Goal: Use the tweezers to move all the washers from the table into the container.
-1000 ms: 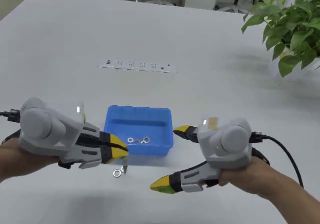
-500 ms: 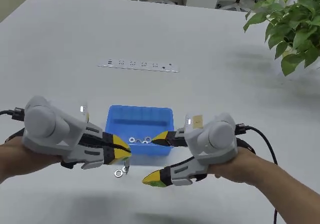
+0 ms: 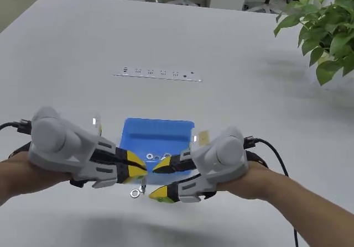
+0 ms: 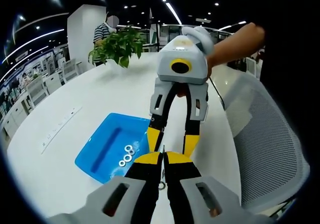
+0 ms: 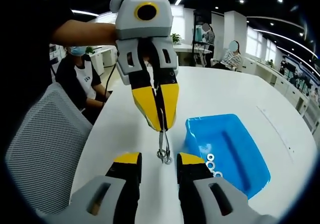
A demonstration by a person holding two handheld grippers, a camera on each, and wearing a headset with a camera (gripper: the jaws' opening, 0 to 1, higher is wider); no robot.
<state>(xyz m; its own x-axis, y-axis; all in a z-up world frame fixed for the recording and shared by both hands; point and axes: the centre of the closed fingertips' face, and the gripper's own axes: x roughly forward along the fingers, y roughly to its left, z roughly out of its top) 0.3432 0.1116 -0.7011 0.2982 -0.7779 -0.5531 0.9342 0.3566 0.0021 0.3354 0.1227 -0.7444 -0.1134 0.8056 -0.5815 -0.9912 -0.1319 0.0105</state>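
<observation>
At the near edge of the surface [image 3: 232, 48]: the two grippers face each other tip to tip, just in front of the blue container [image 3: 160, 133].
Left gripper [image 4: 163, 158]: fingers pressed together on the tweezers [image 5: 163, 134], which hang point-down from the yellow tips.
Tweezer points: down at the loose washer [image 3: 135, 193]. In the right gripper view they stand on its ring, but I cannot tell whether they pinch it.
Loose washer: flat on the surface, just outside the container's near wall and apart from it.
Right gripper [image 5: 159, 160]: fingers parted with an open gap and holding nothing. In the head view one yellow tip shows against the container's near wall, and the other sits lower, just beside the loose washer.
Container: rectangular, open-topped and low-walled, with its long near wall towards the grippers.
Stored washers [image 3: 157, 157]: three, close together on the container floor, towards the near wall.
Room between the grippers: slight. The tweezers and the loose washer sit in the gap between the two sets of tips.
Room beyond the container: broad bare surface runs from its far wall to a white power strip [image 3: 157, 73], well apart.
Far right edge: a leafy plant [image 3: 326, 31] overhangs the surface, well apart from the work.
Near side: a strip of bare surface lies below the grippers. A mesh-backed chair [image 5: 45, 149] stands just off the surface's edge.
</observation>
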